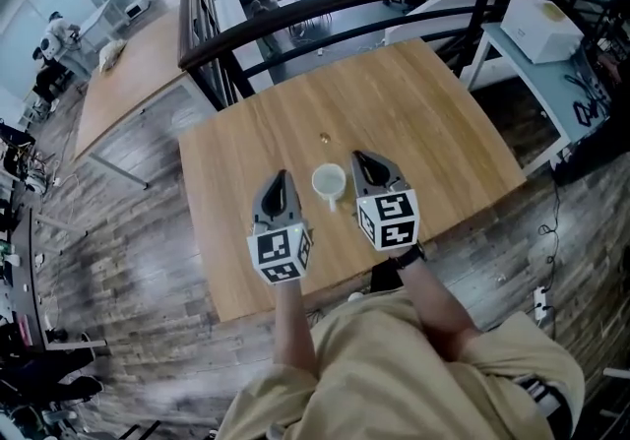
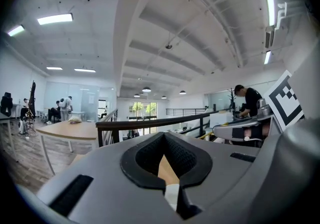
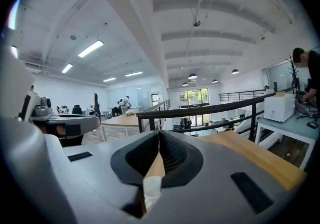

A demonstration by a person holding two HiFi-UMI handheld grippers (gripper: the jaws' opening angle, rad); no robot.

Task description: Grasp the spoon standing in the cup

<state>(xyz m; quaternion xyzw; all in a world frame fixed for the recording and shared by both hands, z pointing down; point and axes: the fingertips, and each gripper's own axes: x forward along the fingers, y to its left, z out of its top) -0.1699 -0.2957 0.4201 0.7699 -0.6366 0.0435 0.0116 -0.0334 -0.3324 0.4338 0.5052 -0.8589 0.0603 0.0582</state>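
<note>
Two grippers shut, one cup, no spoon seen

Pose: left gripper and right gripper sit either side of the cup, noses pointing away from the person. The cup stands on the table, toward its near edge, between the two noses and touching neither. Reads as a staging stance: target bracketed so either side can go in.

Jaws:
- left: pads meet at the tip, nothing held. Only wood and a white patch show through the gap, likely the cup.
- right: same, closed tip to tip and empty, with a white patch low in the gap.
- Both must open before any grasp.

Spoon: can't make it out. From above the cup looks like a plain white ring with a stub toward the person, probably its handle. If a spoon stands in it, it is too small to tell at this angle.

Count:
- grippers: 2
- cups: 1
- spoons visible: 0
- one small brown speck on the table just beyond the cup, unidentified
</note>
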